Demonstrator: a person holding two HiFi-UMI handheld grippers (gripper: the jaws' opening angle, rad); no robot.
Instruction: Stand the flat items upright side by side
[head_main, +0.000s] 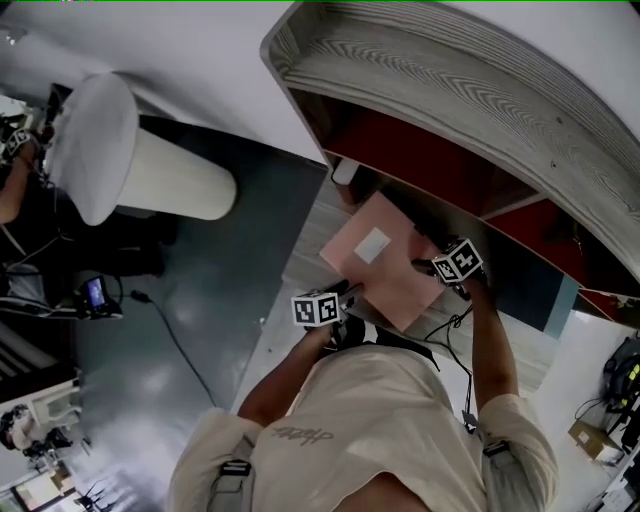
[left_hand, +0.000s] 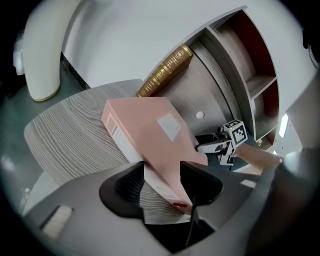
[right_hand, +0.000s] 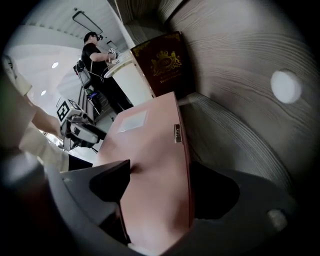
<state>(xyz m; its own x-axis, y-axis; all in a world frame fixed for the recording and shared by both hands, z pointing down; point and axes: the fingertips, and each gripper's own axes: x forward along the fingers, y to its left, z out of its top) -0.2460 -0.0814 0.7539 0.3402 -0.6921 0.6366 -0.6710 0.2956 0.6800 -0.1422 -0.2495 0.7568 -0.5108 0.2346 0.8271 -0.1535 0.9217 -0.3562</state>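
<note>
A flat pink box (head_main: 385, 262) with a pale label lies tilted on the grey wooden shelf board (head_main: 300, 275), one gripper at each near corner. In the left gripper view the pink box (left_hand: 150, 130) runs between the jaws of my left gripper (left_hand: 162, 175), which stands open, with a strip of wood grain showing beside the box. My right gripper (right_hand: 160, 185) is shut on the pink box (right_hand: 150, 150), its pads pressing both sides. A dark book (right_hand: 162, 62) with gold print stands against the back wall, its gold spine (left_hand: 167, 67) slanting.
The curved shelf unit (head_main: 450, 70) has red-backed compartments (left_hand: 255, 55) to the right. A round white disc (right_hand: 286, 86) sits on the wooden wall. A white cylinder stand (head_main: 150, 170) rises from the dark floor at the left. A person in black (right_hand: 97, 55) works far off.
</note>
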